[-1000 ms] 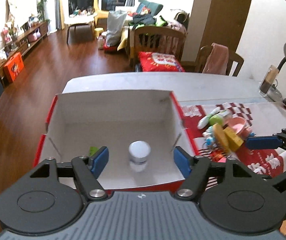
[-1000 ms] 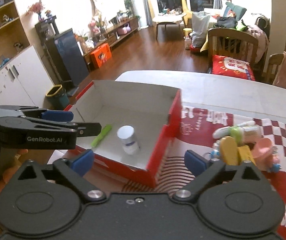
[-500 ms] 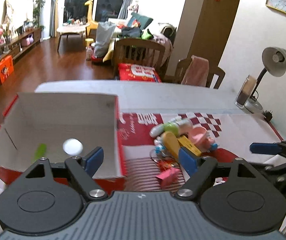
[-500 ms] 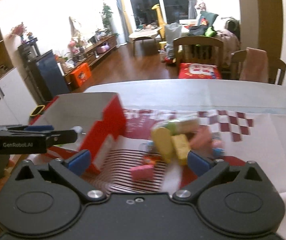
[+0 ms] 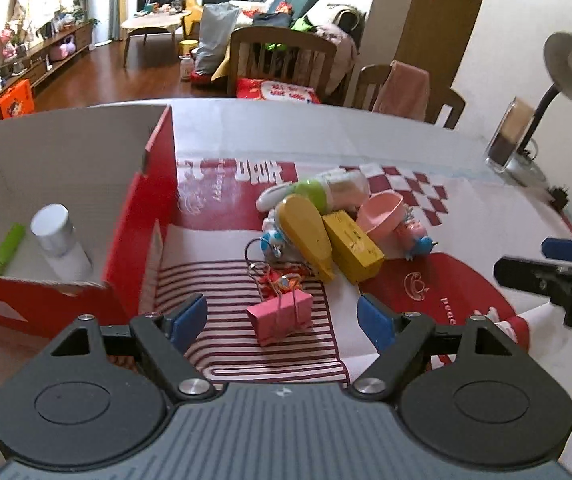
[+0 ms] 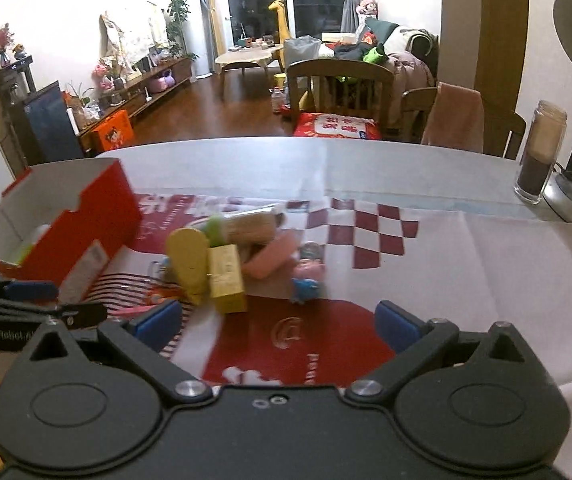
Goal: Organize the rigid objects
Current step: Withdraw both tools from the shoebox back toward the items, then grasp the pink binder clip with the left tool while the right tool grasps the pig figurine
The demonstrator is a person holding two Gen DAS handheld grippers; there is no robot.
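Box (image 5: pixel 137 216) holds white bottle (image 5: pixel 59 242) and green stick (image 5: pixel 5 249); both tongs wide, empty.

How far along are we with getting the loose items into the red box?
Early. The red box holds only a white bottle and a green stick. Both grippers, left gripper and right gripper, are open and empty. The toy pile and pink binder clip remain on the mat.

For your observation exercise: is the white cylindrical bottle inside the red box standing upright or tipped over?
Upright. In the left wrist view the white bottle stands on its base on the floor of the red box, beside a green stick that lies flat.
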